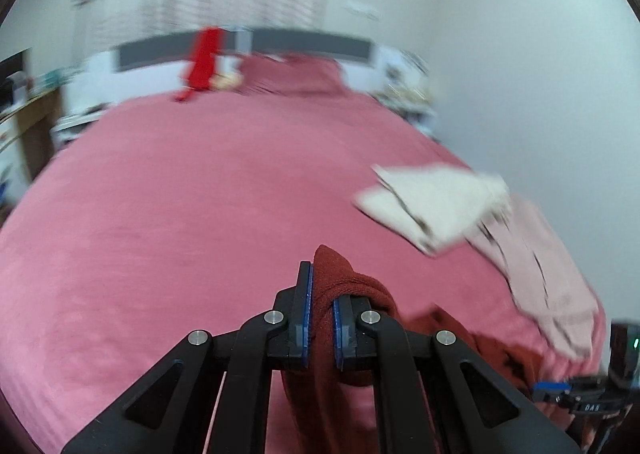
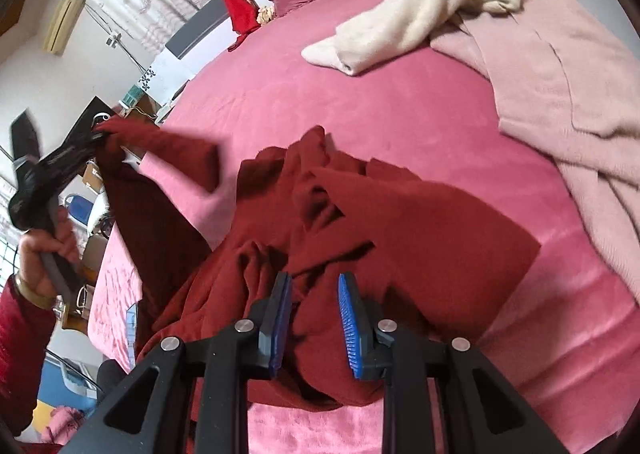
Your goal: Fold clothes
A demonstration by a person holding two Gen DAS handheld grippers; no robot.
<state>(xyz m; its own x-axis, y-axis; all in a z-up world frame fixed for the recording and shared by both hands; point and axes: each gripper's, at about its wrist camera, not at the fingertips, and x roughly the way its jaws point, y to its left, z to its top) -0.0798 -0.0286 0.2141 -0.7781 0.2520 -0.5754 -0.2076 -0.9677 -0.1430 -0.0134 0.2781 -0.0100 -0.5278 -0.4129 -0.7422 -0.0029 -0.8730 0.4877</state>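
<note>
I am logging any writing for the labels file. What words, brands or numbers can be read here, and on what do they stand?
"DAS": white letters, blurred and only half sure, on the black right claw at the lower right of the left wrist view.
Nothing else: no readable writing on the dark red garment, the cream sweater or the bed.

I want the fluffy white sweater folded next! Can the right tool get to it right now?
Probably not yet. The right tool is down over the dark red garment, cloth bunched between its fingers. The cream sweater lies far across the bed. Nothing blocks it; the tool would have to leave the red cloth first.
</note>
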